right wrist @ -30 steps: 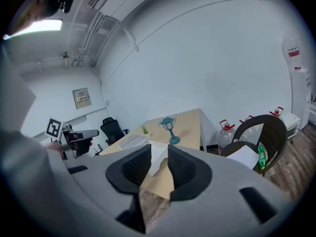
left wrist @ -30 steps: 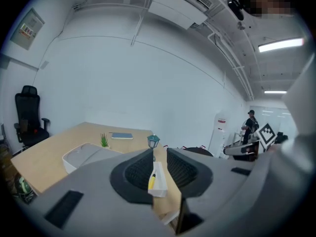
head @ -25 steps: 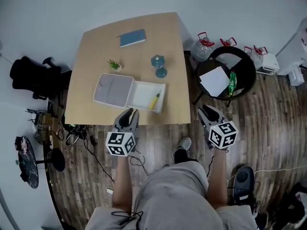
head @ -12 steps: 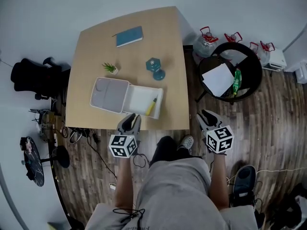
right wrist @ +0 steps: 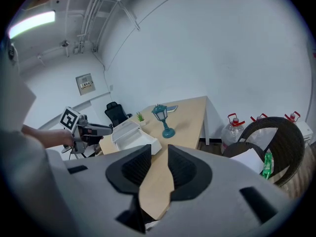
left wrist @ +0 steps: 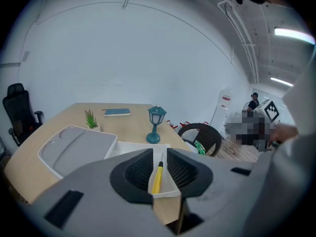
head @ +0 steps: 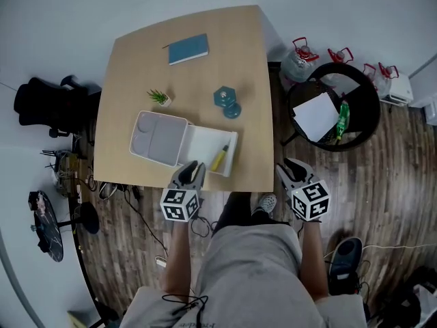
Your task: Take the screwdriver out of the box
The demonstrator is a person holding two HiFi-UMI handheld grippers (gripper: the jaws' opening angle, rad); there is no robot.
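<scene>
A yellow screwdriver point(head: 220, 157) lies in the tray of an open white box point(head: 201, 139) near the table's front edge, with the lid point(head: 158, 135) folded out to the left. My left gripper point(head: 193, 167) is open, and its tips hang over the box's near rim. Through its jaw gap in the left gripper view I see the screwdriver point(left wrist: 157, 177) just ahead, untouched. My right gripper point(head: 287, 169) is open and empty, off the table's front right corner. In the right gripper view, the box point(right wrist: 132, 136) lies far to the left.
On the table point(head: 249, 60) stand a teal lantern point(head: 227, 102), a small potted plant point(head: 159, 97) and a blue notebook point(head: 188, 49). A black round chair point(head: 362, 125) with papers and water jugs point(head: 300, 57) stand to the right. A black office chair point(head: 41, 104) is on the left.
Both grippers have come down and forward toward the table's front edge. The left one now reaches over the box's near rim. The jaws look unchanged.
</scene>
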